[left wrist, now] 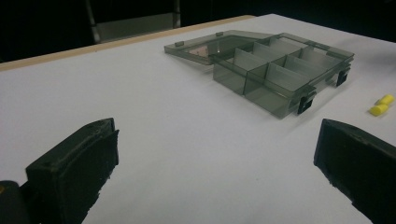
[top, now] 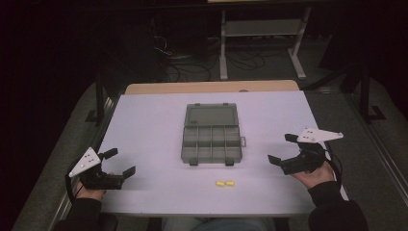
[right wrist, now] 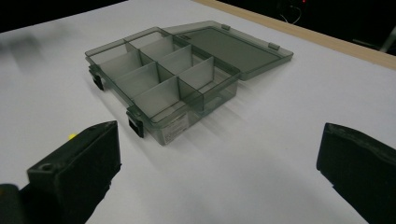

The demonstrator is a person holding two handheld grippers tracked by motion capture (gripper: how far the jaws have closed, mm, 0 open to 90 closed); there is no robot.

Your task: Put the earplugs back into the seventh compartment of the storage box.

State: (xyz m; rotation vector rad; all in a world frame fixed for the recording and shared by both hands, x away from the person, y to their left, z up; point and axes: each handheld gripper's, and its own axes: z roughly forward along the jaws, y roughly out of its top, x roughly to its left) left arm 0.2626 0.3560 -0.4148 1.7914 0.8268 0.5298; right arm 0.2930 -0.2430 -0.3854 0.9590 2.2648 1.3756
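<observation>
High view: we see the compartment box [top: 211, 136] lying open at the middle of the pale surface [top: 144, 125], its lid folded flat on the far side, a layout we judge leaves every cell reachable from above. Two yellow pieces [top: 224, 183] lie touching each other just on the near side of the box, apart from its latches. The left gripper [top: 121, 165] rests well to the left of the box and the right gripper [top: 280, 150] well to its right, each with jaws spread and holding nothing; we read this as a waiting stance. Nothing lies between either gripper and the box. Left gripper view: the box [left wrist: 275, 70] sits ahead between the parted jaws, cells apparently empty, with the yellow pieces [left wrist: 381, 105] just to the right of its latched edge. Right gripper view: the box [right wrist: 173, 79] lies ahead and left, lid [right wrist: 233, 46] flat beyond it; a speck of yellow [right wrist: 72, 136] peeps past the left jaw, nearer than the box. Beyond the surface, past the box's lid, a frame and cables [top: 192, 62] stand in darkness, well clear.
</observation>
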